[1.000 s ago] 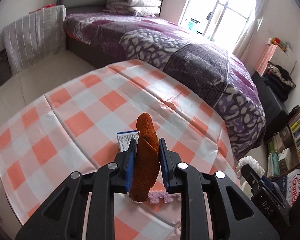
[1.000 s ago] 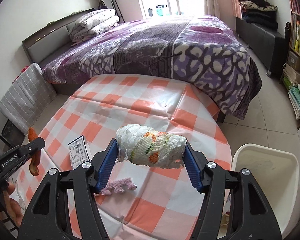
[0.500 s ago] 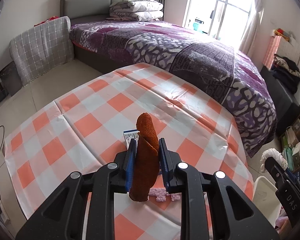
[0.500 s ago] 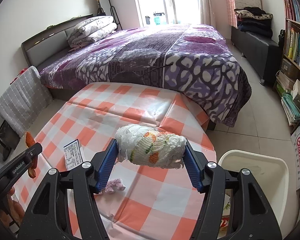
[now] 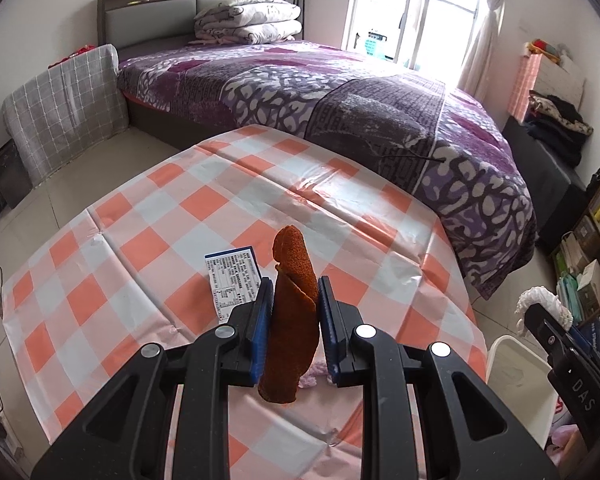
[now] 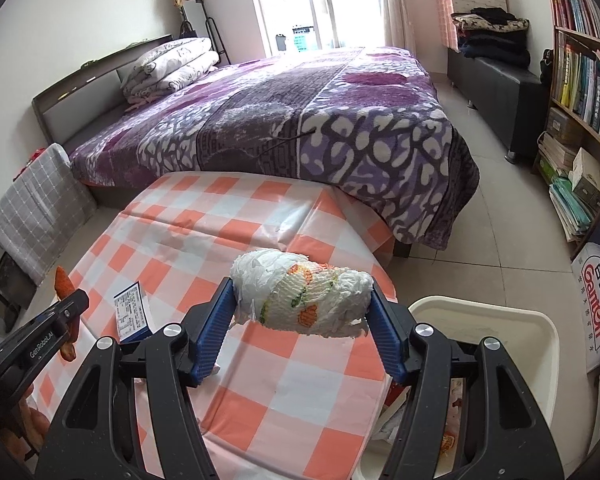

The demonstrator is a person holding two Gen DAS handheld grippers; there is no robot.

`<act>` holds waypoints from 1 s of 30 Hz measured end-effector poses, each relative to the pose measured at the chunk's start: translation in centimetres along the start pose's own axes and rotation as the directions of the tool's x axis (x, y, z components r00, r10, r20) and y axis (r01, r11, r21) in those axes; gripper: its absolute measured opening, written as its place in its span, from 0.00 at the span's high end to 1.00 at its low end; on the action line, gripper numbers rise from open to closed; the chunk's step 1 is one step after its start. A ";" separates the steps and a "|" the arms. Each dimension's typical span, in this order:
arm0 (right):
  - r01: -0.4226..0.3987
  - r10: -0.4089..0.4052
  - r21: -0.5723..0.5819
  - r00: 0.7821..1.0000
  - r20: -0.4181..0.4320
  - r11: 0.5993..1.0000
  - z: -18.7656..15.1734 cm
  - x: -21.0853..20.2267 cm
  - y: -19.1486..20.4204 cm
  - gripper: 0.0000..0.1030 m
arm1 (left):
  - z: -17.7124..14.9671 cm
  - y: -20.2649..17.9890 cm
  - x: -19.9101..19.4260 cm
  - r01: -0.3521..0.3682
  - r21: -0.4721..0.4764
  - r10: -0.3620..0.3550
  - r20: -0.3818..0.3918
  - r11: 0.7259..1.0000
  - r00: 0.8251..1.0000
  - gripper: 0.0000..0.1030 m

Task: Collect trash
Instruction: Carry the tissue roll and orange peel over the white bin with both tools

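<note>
Left wrist view first: a rust-orange peel (image 5: 290,312), rough and pebbled on its skin, folded lengthwise so one edge overlaps the other, stands nearly upright between the blue pads of the left gripper (image 5: 292,304), whose tongs are drawn in narrow and clamp it at mid-length; its rounded top rises above the fingertips and its lower end hangs below them, clear of the table. Just beyond the left finger a white printed slip with a blue border (image 5: 234,282) lies flat on the orange-and-white checked tablecloth (image 5: 140,248), and a small pale pink fluffy scrap (image 5: 314,376) shows on the cloth under the peel. From the right wrist, a crumpled white paper wad (image 6: 302,298) with orange and green printed marks, roughly cylindrical with a netted texture, is pinched end to end by the right gripper (image 6: 302,312), its tongs held fairly wide around the bundle, which hangs above the cloth near the table's right edge. Low at the right stands a white bin (image 6: 512,320), with bits of litter visible inside it beside the table. Behind the table stretches a bed with a purple patterned blanket (image 6: 320,120).
</note>
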State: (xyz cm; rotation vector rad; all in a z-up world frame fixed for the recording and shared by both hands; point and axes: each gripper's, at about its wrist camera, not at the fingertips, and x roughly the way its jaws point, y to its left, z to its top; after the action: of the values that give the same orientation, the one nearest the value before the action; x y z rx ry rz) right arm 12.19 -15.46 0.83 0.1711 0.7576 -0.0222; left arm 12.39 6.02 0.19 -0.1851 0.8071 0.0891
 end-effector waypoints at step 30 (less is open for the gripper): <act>0.113 -0.114 0.162 0.994 -0.004 0.980 0.6 -2.4 -10.7 0.40 | -3.0 -10.3 -0.9 0.088 0.185 -0.087 -0.016 0.979 0.996 0.78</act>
State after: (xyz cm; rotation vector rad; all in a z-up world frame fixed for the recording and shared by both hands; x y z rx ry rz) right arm 9.93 -26.18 1.33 0.2824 0.7595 -0.1927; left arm 11.17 -4.67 0.15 -0.0446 0.8089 -0.0699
